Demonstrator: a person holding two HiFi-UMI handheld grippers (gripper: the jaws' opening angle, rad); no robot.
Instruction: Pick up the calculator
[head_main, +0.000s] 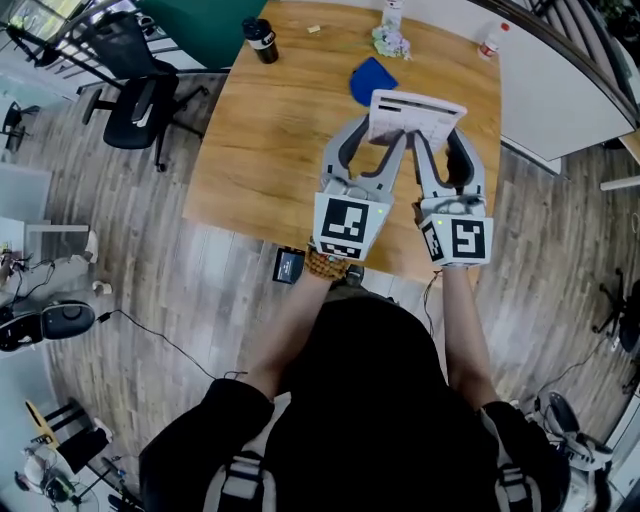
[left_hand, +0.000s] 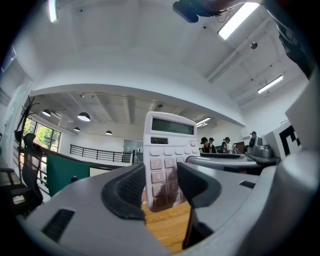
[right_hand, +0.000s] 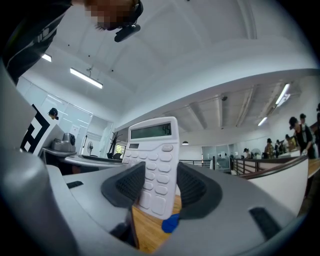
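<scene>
Open tabletop (head_main: 260, 150) left of calculator (head_main: 415, 117); blue pad (head_main: 372, 80), cup (head_main: 261, 40) beyond.

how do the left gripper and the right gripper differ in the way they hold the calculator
The left gripper has the calculator's digit keys between its jaws; the right gripper has the right-hand key columns. In the head view the left gripper slants inward, the right gripper runs straighter. Only the right gripper view shows the blue thing below the calculator. Both are closed on its lower part, holding it upright over the table.
</scene>
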